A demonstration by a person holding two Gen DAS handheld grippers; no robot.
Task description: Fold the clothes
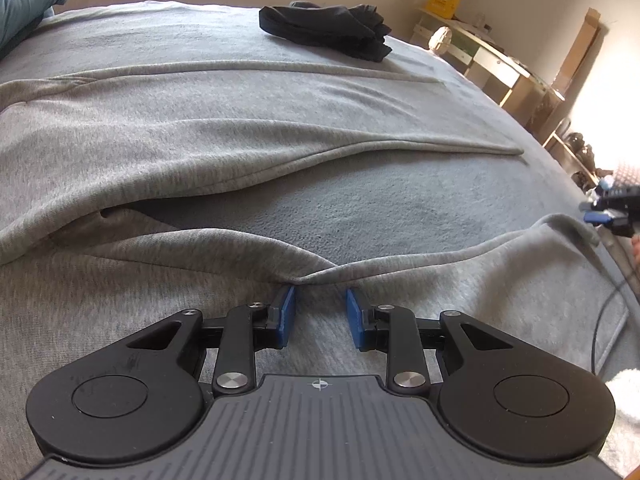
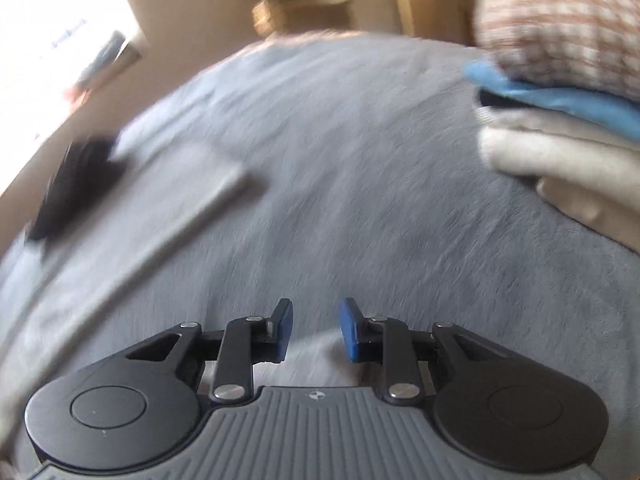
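A light grey garment (image 1: 168, 148) lies spread on the bed, with a long sleeve or leg running right and a nearer part (image 1: 460, 288) bunched into a ridge. My left gripper (image 1: 321, 296) is open and empty, its blue pads just short of a pinched fold in that ridge. My right gripper (image 2: 315, 312) is open and empty above the blanket; its view is blurred. It also shows at the far right of the left wrist view (image 1: 600, 210). A strip of the grey garment (image 2: 160, 224) shows at left in the right wrist view.
A blue-grey blanket (image 1: 380, 200) covers the bed. A crumpled black garment (image 1: 324, 28) lies at the far side, also in the right wrist view (image 2: 76, 176). A stack of folded clothes (image 2: 560, 120) sits at right. Shelves (image 1: 492, 64) stand beyond the bed. A teal pillow (image 1: 24, 4) is at far left.
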